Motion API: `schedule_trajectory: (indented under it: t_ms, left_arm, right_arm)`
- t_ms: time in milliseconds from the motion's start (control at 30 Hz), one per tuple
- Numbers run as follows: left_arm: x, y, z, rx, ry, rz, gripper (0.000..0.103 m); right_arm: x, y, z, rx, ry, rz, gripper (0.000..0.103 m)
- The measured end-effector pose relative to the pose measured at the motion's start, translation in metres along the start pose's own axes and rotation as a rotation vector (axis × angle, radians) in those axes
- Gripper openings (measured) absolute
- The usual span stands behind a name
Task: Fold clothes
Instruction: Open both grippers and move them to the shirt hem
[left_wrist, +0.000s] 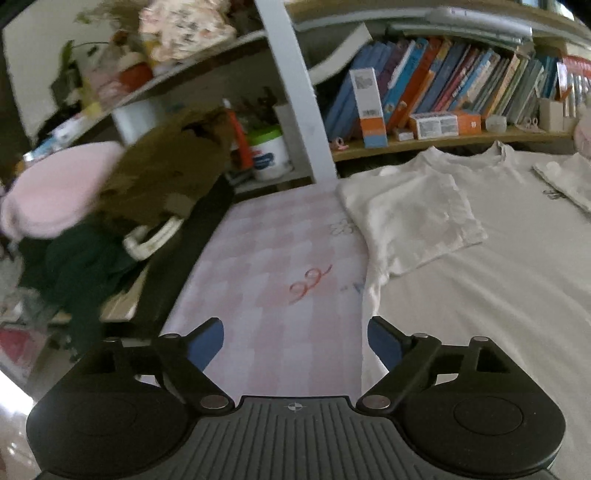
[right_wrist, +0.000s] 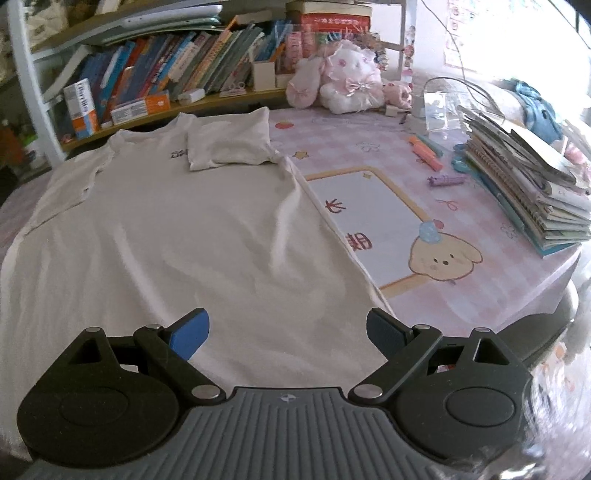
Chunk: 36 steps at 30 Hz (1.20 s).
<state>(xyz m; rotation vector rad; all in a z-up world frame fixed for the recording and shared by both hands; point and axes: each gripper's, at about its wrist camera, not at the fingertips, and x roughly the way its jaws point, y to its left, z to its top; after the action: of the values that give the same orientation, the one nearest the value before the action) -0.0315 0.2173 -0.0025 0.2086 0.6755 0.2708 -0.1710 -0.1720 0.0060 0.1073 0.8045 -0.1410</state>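
A white T-shirt (right_wrist: 177, 229) lies flat on the pink checked table cover (right_wrist: 461, 295), collar toward the bookshelf. Both sleeves are folded in onto the body: the left sleeve (left_wrist: 413, 218) and the right sleeve (right_wrist: 227, 142). The shirt also shows in the left wrist view (left_wrist: 498, 277). My left gripper (left_wrist: 295, 339) is open and empty, above the shirt's left hem edge and the bare cover (left_wrist: 266, 266). My right gripper (right_wrist: 286, 332) is open and empty, above the shirt's lower right part near the hem.
A bookshelf with books (right_wrist: 166, 70) runs along the far side. A pink plush toy (right_wrist: 347, 77), markers (right_wrist: 428, 149) and a stack of notebooks (right_wrist: 528, 184) sit on the right. A chair piled with clothes (left_wrist: 122, 192) stands left of the table.
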Motion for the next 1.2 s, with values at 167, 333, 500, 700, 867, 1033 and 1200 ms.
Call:
schedule_trajectory:
  t_ms: [167,333,500,700,867,1033,1200]
  left_arm:
    - [-0.054,-0.004,-0.024,-0.081,-0.007,0.064,0.091]
    - [-0.111,-0.018,-0.060,-0.137,0.021,0.037,0.092]
    - [-0.158,-0.025,-0.095,-0.111,0.027,0.003,0.092]
    - [-0.173,-0.014,-0.126,-0.172,0.091,-0.013,0.092]
    - [-0.169,0.002,-0.148,-0.272,0.153,-0.070,0.092]
    - [-0.158,0.015,-0.160,-0.369,0.212,-0.147,0.092]
    - [-0.146,0.025,-0.167,-0.441,0.239,-0.238,0.091]
  right_arm:
    - [-0.017,-0.032,-0.025,-0.057,0.016,0.069,0.092]
    - [-0.024,-0.072,-0.054,0.008,0.059,0.131,0.092]
    - [-0.022,-0.106,-0.067,0.164,0.120,0.154,0.092]
    - [-0.009,-0.120,-0.073,0.204,0.173,0.170,0.092]
    - [0.000,-0.129,-0.064,0.196,0.162,0.193,0.089]
    - [0.011,-0.138,-0.052,0.162,0.166,0.203,0.081]
    - [0.024,-0.142,-0.047,0.135,0.207,0.220,0.073]
